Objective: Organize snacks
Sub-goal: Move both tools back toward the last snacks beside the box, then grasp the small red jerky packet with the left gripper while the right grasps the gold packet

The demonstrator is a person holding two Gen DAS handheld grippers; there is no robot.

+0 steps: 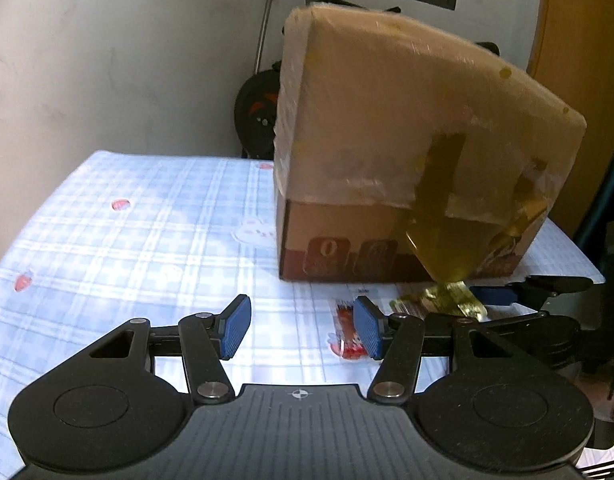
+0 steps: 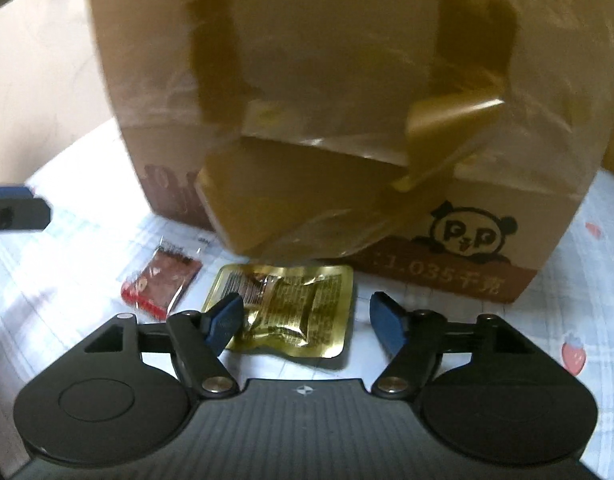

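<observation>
Right gripper (image 2: 305, 318) open wide, nothing gripped. Gold snack packet (image 2: 285, 310) flat on checked tablecloth (image 2: 67, 280), lower centre of right wrist view, sitting in the gap between the pads but off-centre: left pad (image 2: 223, 322) overlaps packet's left edge, contact there not clear; right pad (image 2: 387, 322) well clear of its right edge. Packet's long axis roughly across the frame, in line with the jaw opening, slightly tilted. Probably needs a nudge left before closing. Red snack packet (image 2: 161, 282) left of the gold one, outside the right jaws, long axis diagonal, lower left to upper right. Taped cardboard box (image 2: 327, 120) just behind both packets, fills upper frame; loose tape flap hangs over gold packet's far edge, possible snag.

Left gripper (image 1: 301, 328) half open, empty. In left wrist view red packet (image 1: 347, 334) peeks just inside its right pad (image 1: 367, 328), lower centre-right. Gold packet (image 1: 443, 302) further right, beside the right gripper's fingers (image 1: 491, 294). Judgement: right hand nearer gold, left hand nearer red.
</observation>
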